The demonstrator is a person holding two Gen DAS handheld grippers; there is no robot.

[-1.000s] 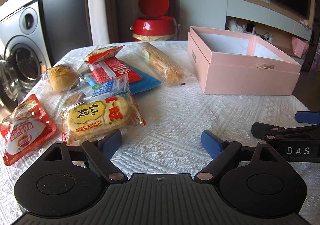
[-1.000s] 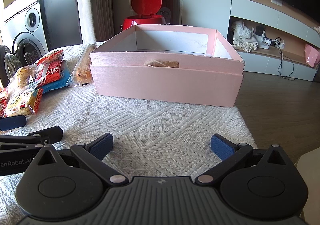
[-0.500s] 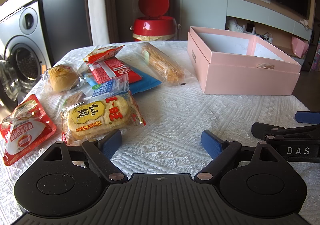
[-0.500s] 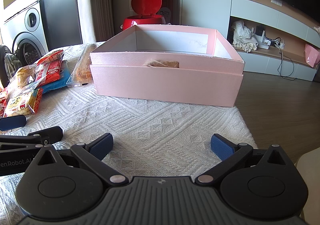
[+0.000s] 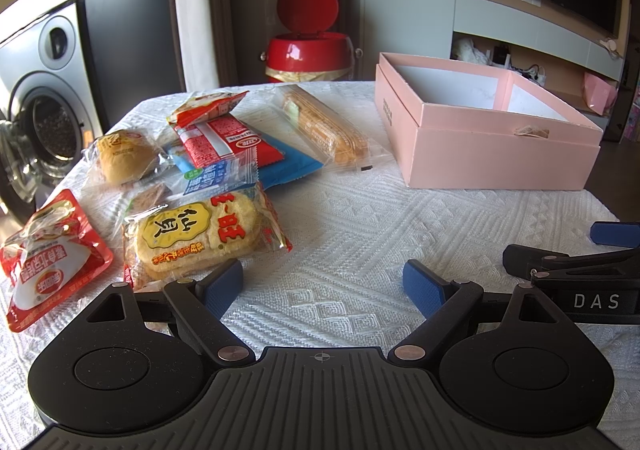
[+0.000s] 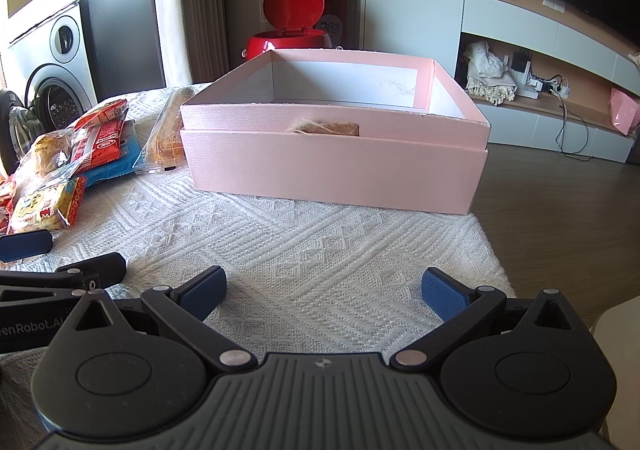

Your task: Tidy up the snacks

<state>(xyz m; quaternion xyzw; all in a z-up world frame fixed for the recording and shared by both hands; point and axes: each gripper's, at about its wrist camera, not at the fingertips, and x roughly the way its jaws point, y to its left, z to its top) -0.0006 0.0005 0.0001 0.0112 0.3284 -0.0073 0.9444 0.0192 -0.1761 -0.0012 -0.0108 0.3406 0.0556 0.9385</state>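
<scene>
Several wrapped snacks lie on the left of the white tablecloth: a rice cracker pack (image 5: 200, 234), a red pouch (image 5: 48, 262), a bun (image 5: 124, 158), a red packet (image 5: 228, 138) on a blue packet (image 5: 288, 166), and a long clear-wrapped biscuit pack (image 5: 324, 130). An open, empty pink box (image 5: 492, 154) stands at the right; it also fills the right wrist view (image 6: 332, 166). My left gripper (image 5: 323, 284) is open and empty, just right of the rice crackers. My right gripper (image 6: 322, 292) is open and empty, in front of the box.
The white tablecloth (image 6: 304, 242) ends at the table's right edge, just right of the box. A red bin (image 5: 308, 50) with its lid up stands behind the table. A washing machine (image 5: 36, 98) is at the far left.
</scene>
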